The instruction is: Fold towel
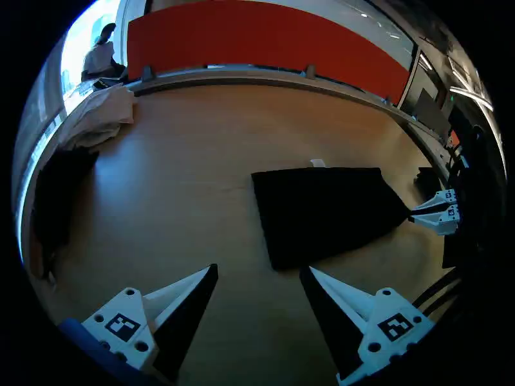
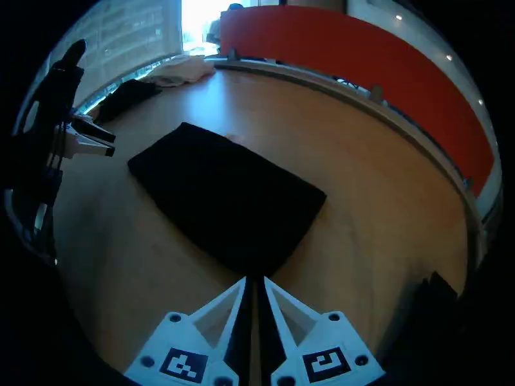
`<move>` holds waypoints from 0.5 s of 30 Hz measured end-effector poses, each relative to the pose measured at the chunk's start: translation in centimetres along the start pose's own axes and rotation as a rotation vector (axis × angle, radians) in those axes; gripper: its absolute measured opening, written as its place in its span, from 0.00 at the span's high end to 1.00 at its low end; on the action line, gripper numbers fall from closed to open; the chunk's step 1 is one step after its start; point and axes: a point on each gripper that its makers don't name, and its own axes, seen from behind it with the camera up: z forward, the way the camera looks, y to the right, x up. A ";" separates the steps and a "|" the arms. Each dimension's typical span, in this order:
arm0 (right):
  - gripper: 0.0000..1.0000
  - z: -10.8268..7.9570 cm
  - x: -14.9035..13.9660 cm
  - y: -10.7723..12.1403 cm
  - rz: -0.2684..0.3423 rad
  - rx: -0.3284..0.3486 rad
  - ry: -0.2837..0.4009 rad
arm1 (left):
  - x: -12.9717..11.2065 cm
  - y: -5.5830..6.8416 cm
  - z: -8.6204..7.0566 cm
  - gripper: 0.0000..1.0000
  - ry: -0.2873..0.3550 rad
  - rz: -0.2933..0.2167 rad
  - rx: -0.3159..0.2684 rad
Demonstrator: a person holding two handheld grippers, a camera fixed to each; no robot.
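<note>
A black towel (image 1: pixel 322 212) lies flat on the wooden table (image 1: pixel 193 167), one layer folded over. In the left gripper view my left gripper (image 1: pixel 259 269) is open, its fingertips just short of the towel's near corner and nothing between them. Farther right, my right gripper (image 1: pixel 412 217) pinches another corner and draws it to a point. In the right gripper view the towel (image 2: pixel 225 193) spreads ahead of my right gripper (image 2: pixel 255 280), whose fingers are shut on its near corner. My left gripper (image 2: pixel 113 145) shows at the left, beside the towel's far corner.
A pale crumpled cloth (image 1: pixel 100 119) and a dark cloth (image 1: pixel 61 186) lie at the table's far left end. A red partition (image 1: pixel 257 38) runs behind the table's raised back rail. A person (image 1: pixel 103 58) sits beyond it near the window.
</note>
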 end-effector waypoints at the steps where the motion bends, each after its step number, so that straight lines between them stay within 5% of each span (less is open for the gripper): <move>1: 0.96 -0.1 0.3 0.0 -0.003 -0.002 0.006 | 0.0 0.0 -0.1 0.06 0.000 0.000 0.000; 15: 0.96 -2.1 8.9 -0.4 -0.104 -0.016 0.134 | 0.2 -0.1 -0.9 0.06 0.008 -0.022 0.008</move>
